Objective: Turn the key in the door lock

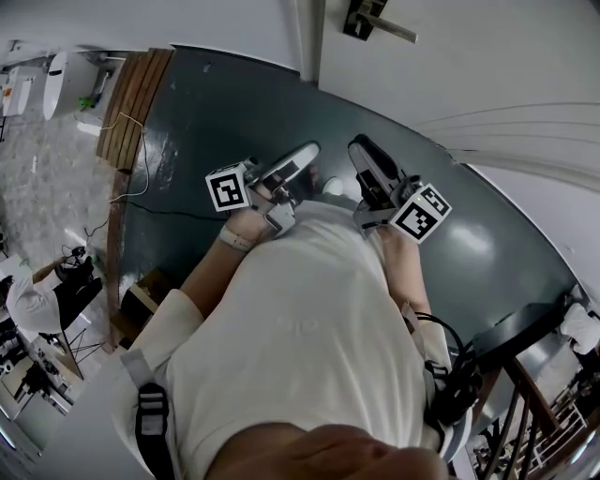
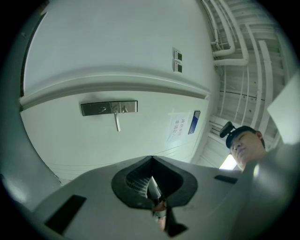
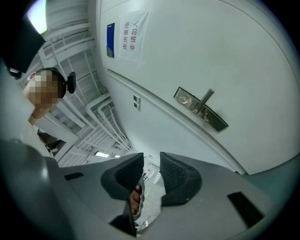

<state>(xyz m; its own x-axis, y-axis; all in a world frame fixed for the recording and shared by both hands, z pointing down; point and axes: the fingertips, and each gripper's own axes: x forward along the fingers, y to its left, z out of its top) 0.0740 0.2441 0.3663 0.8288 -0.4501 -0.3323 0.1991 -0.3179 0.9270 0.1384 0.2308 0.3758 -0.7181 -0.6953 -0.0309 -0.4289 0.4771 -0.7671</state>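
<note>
The door (image 1: 450,56) stands at the top of the head view, and its metal lock plate with a lever handle (image 1: 375,21) sits high on it. I hold both grippers close to my chest, well short of the door. My left gripper (image 1: 305,153) is shut with nothing in it, and its pads meet at the tip (image 2: 151,158). The lock plate (image 2: 109,108) lies far ahead of it, its lever (image 2: 116,121) hanging down. My right gripper (image 1: 361,147) is open with an empty gap (image 3: 151,158), and the lock plate (image 3: 200,108) is up to its right. I cannot make out a key.
A paper notice (image 2: 178,127) and a blue sign (image 2: 193,122) are stuck on the door. The floor (image 1: 216,103) is dark. Wooden planks (image 1: 131,103) lie at the left, and a stair railing (image 1: 525,412) is at the lower right. Cables trail near the planks.
</note>
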